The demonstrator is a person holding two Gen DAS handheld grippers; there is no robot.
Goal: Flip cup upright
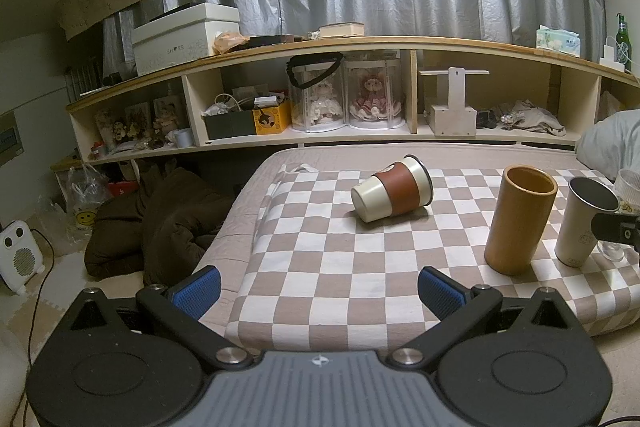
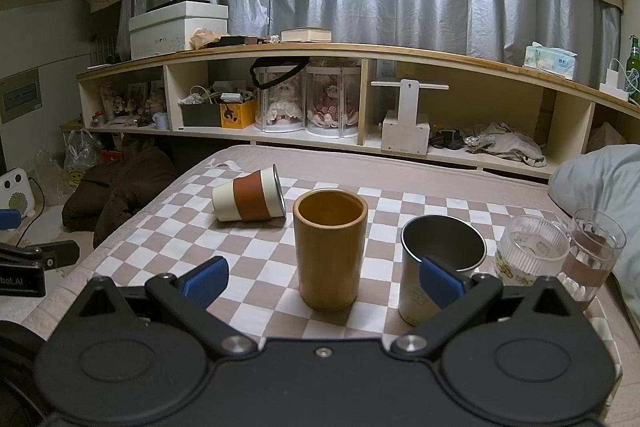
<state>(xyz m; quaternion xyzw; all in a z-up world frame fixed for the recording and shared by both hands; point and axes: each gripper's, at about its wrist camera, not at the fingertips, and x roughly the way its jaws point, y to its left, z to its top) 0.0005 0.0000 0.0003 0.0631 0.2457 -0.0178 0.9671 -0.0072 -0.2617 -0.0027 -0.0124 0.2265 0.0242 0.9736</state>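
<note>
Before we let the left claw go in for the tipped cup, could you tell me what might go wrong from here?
1. The tipped cup lies on its side on the soft checked cloth, so a nudge may roll it away.
2. The wooden cup stands close to its right; a wide swing could knock it over.
3. Both claws, left and right, are open and empty.

Left gripper (image 1: pixel 319 289) at bottom of frame, blue-padded fingers (image 1: pixel 199 290) spread wide, holding nothing. Cream cup with brown sleeve (image 1: pixel 394 193) lies on its side at centre on the checkered cloth (image 1: pixel 320 267), mouth toward the right. Right of frame: upright tan cylinder cup (image 1: pixel 519 219), then white tumbler (image 1: pixel 584 221) just beside it.
</note>
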